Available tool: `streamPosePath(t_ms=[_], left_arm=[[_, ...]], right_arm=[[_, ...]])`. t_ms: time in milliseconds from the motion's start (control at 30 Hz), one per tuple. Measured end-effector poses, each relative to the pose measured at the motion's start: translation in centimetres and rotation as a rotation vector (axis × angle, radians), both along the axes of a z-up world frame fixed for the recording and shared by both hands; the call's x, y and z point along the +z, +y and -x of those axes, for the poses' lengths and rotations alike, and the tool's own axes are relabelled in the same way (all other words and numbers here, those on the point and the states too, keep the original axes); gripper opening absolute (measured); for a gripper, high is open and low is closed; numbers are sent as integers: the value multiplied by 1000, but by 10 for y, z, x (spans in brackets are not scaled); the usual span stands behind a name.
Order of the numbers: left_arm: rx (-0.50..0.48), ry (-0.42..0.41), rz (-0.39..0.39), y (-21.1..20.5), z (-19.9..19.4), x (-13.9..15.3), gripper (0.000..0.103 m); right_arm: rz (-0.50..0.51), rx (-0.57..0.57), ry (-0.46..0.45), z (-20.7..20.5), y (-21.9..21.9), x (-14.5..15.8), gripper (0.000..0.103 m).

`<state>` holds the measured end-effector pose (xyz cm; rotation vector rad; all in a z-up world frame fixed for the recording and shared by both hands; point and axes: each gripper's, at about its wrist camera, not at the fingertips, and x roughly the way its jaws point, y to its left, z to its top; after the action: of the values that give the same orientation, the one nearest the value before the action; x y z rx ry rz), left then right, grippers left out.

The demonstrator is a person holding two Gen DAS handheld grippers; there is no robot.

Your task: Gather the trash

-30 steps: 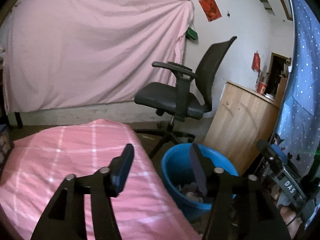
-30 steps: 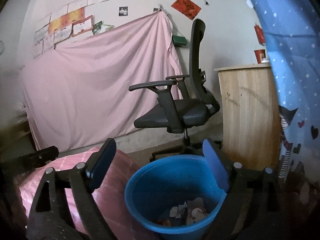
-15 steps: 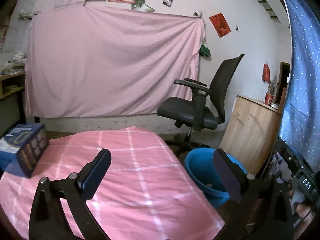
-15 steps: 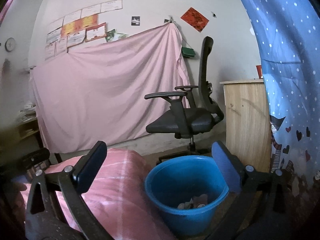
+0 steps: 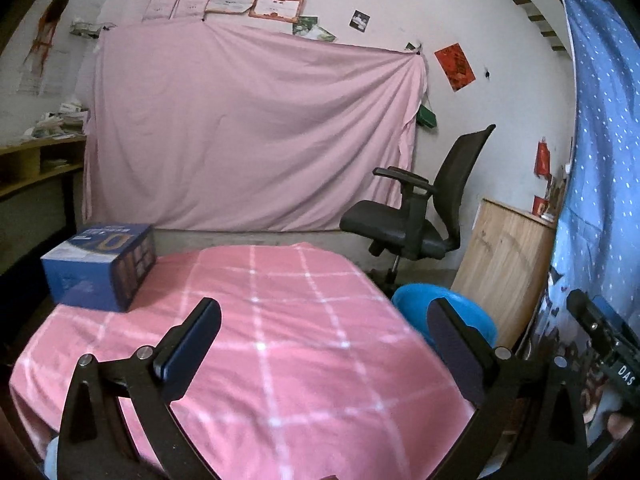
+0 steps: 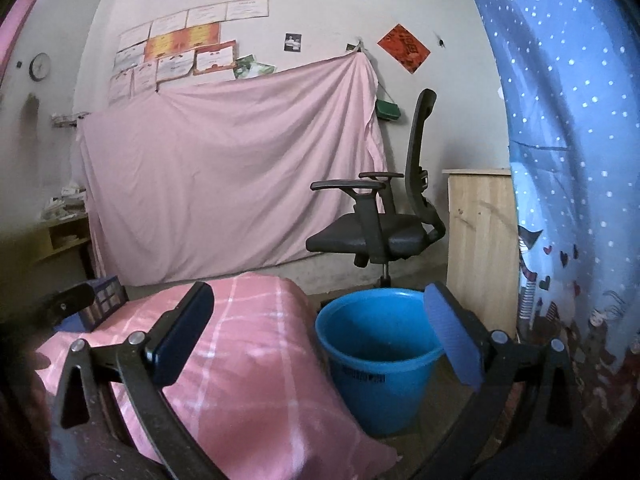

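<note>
A blue plastic bucket stands on the floor beside a table draped in a pink checked cloth. In the left wrist view the bucket shows partly behind the table's right edge. My left gripper is open and empty above the pink cloth. My right gripper is open and empty, raised in front of the bucket, whose inside is hidden from here. No loose trash shows on the cloth.
A blue cardboard box sits at the table's far left corner. A black office chair stands behind the bucket, a wooden cabinet to its right. A blue dotted curtain hangs on the right, a pink sheet on the back wall.
Both grippers have pulled up and back from over the bucket. The left one has swung left over the table and its jaws have opened wider. The trash in the bucket has dropped out of sight.
</note>
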<state>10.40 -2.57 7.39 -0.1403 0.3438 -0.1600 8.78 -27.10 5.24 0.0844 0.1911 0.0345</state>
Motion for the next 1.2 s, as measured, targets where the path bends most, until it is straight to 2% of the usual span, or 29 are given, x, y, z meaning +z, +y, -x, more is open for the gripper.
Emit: streamPosePath(t_ms=[267, 500, 933, 1200], left_arm=[[8, -17, -57, 3, 38, -12, 101], [18, -19, -84, 9, 63, -27, 101], [-3, -43, -114, 16, 87, -40, 101], [15, -32, -84, 29, 93, -44, 101]], right_arm=[[28, -24, 11, 45, 20, -14, 103], [50, -42, 24, 68, 31, -27, 103], [66, -45, 31, 87, 42, -39, 103], [86, -41, 26, 91, 48, -46, 103]])
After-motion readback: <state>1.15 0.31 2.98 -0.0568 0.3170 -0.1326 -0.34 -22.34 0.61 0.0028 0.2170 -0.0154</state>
